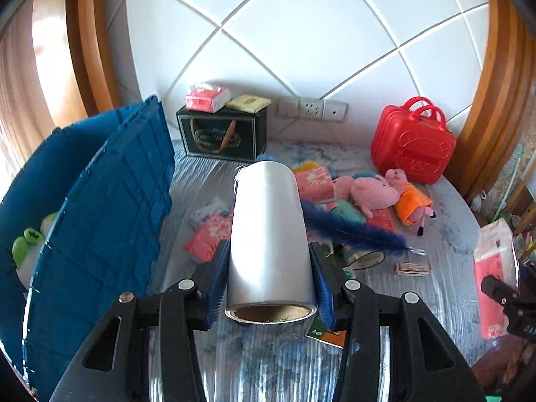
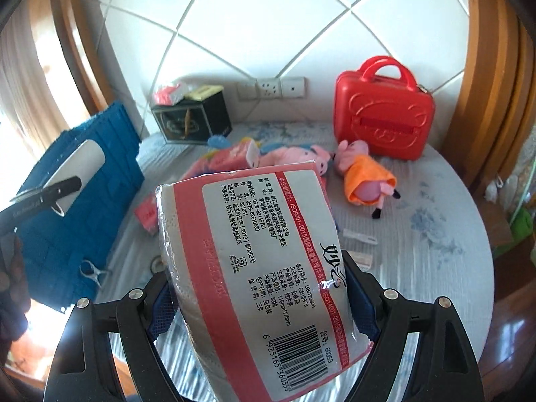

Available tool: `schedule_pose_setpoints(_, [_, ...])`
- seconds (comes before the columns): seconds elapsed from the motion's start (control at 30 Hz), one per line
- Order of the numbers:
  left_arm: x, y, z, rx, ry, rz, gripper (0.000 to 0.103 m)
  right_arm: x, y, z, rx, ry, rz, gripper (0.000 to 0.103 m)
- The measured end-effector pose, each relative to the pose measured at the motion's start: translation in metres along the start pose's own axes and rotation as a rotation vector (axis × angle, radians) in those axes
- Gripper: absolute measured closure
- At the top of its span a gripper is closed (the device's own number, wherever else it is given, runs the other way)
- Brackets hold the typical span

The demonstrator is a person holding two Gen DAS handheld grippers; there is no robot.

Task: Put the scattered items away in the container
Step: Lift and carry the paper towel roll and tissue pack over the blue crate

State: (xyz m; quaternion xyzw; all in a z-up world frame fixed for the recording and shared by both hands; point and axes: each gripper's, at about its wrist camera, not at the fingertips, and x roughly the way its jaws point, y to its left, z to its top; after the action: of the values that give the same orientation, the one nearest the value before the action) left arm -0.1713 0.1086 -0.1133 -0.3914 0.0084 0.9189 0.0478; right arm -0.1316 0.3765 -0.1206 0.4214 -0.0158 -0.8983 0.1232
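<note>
Round counter [image 1: 445, 288] under crinkled clear film, white diamond-tiled wall behind.
Left claw [image 1: 269, 288] clamps a smooth white roll [image 1: 268, 234]; right claw [image 2: 258, 305] grips a glossy tissue pack [image 2: 254, 254].

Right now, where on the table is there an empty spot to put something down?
Bare cloth lies in front of the red case, right of the orange-dressed pig toy, out to the table edge. The strip beside the blue bin is fairly free too. The middle is crowded: pink tissue packs, plush toys and a blue brush.

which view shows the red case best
The right wrist view: the red case stands unobstructed, with its embossed front and handles clear. The left wrist view shows it too, farther to the side and more distorted.
</note>
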Motion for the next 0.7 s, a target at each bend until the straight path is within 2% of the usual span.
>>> schedule_pose_setpoints(0.3, [-0.04, -0.003, 0.012, 0.0, -0.048, -0.034, 0.058, -0.033, 0.001, 0.008, 0.046, -0.07, -0.003, 0.018])
schedule_pose_setpoints(0.5, [-0.065, -0.005, 0.018, 0.028, -0.093, -0.043, 0.058, -0.034, 0.006, 0.006, 0.065, -0.077, -0.007, 0.018])
schedule_pose_setpoints(0.7, [-0.073, 0.002, 0.02, 0.03, -0.105, -0.065, 0.058, -0.036, 0.018, 0.007, 0.062, -0.081, -0.015, 0.018])
